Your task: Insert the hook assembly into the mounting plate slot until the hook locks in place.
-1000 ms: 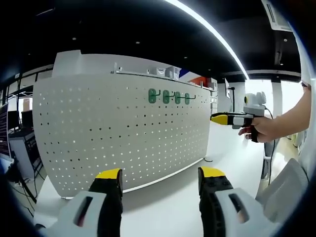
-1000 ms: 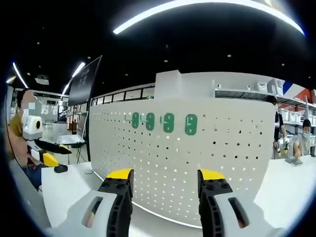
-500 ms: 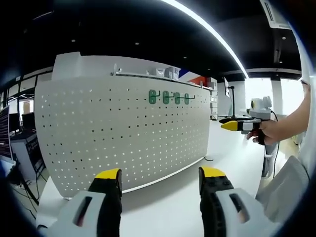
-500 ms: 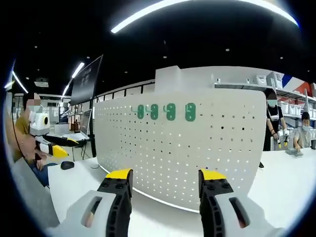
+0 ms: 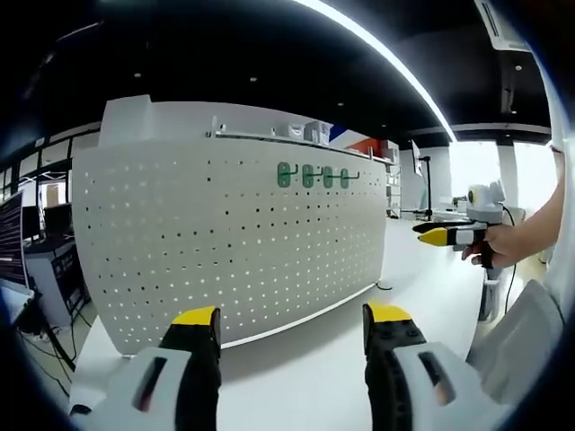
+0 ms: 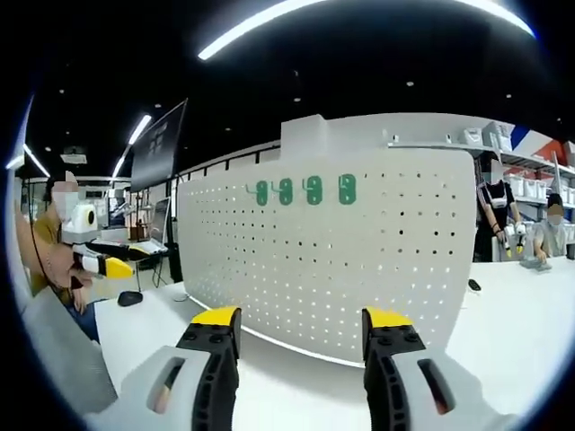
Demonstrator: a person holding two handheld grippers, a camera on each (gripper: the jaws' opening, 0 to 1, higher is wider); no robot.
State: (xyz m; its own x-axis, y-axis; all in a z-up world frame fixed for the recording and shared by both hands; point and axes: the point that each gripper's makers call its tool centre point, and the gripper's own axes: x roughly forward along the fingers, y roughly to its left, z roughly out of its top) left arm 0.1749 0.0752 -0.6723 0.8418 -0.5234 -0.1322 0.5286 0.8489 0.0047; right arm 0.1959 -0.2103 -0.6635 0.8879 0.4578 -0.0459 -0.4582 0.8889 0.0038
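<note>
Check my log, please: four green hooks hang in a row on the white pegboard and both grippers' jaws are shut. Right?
Not quite. The four green hooks do hang on the white pegboard, but both grippers' jaws stand open and empty, as the left gripper view and right gripper view show.

No text, label, brand, number or sign can be read in either view. The white pegboard [image 5: 229,242] at the centre of the left gripper view carries only rows of holes and four green hooks [image 5: 314,176] near its upper right, all unmarked. In the right gripper view, the dark hanging panel [image 6: 159,144] at upper left bears marks too small and blurred to make out.
</note>
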